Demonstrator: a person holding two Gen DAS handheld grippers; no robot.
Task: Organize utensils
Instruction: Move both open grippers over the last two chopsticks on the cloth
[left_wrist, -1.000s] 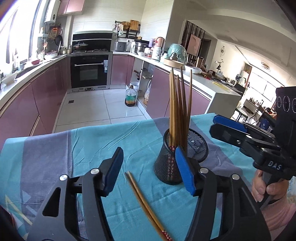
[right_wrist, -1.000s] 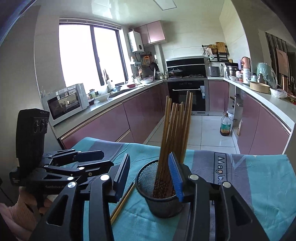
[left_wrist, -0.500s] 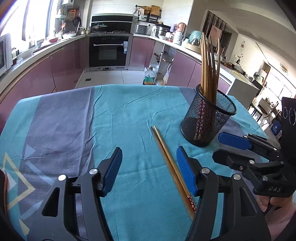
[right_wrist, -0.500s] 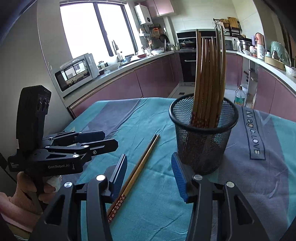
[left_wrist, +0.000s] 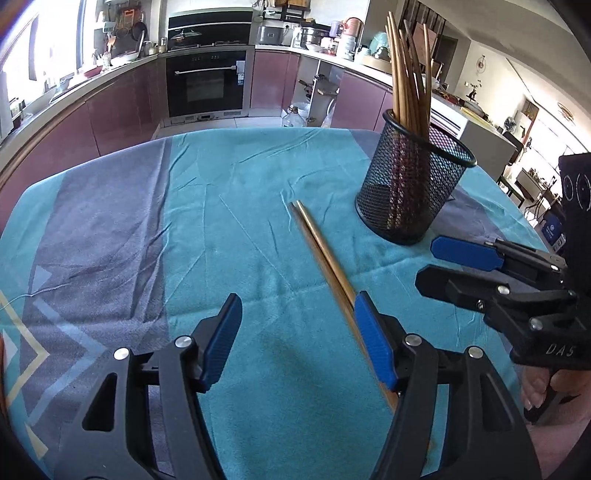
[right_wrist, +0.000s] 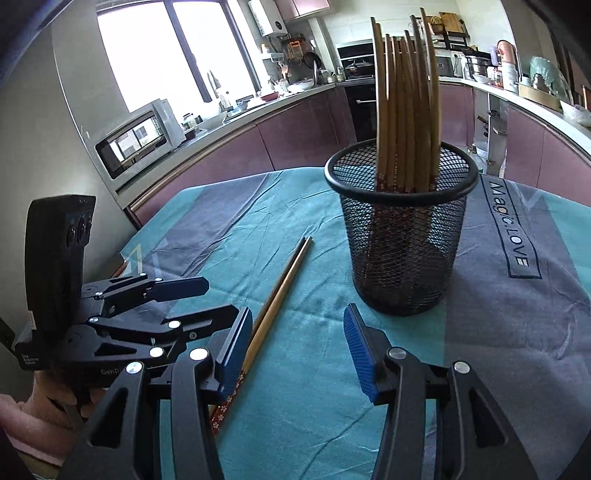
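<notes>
L wrist view: my left gripper (left_wrist: 297, 338) hangs low over the teal tablecloth (left_wrist: 229, 206), jaws released, nothing between the pads; they've just been opening a bit wider. The loose pair of chopsticks (left_wrist: 325, 258) lies flat on the cloth, running diagonally from near the mesh holder (left_wrist: 412, 184) back under my right-side finger (left_wrist: 375, 349). Risk, as I judge it: the pair sits off to that side, not centred btwn the pads, so a close from here could clip one stick, split the pair or skid it across the cloth. My right gripper (left_wrist: 439, 264) hovers just beside the holder, jaws apart and empty.

R wrist view: same pair (right_wrist: 275, 299), thin brown wood w/ a red patterned end nearest me, tips pointing toward the holder (right_wrist: 400, 229). The holder stands upright, already packed w/ upright chopsticks (right_wrist: 406, 110). My right gripper (right_wrist: 297, 345) is released too, empty. Second risk: a stray nudge could tip that light, top-heavy holder. My left gripper (right_wrist: 201, 295) sits close alongside; the two could bump.
</notes>
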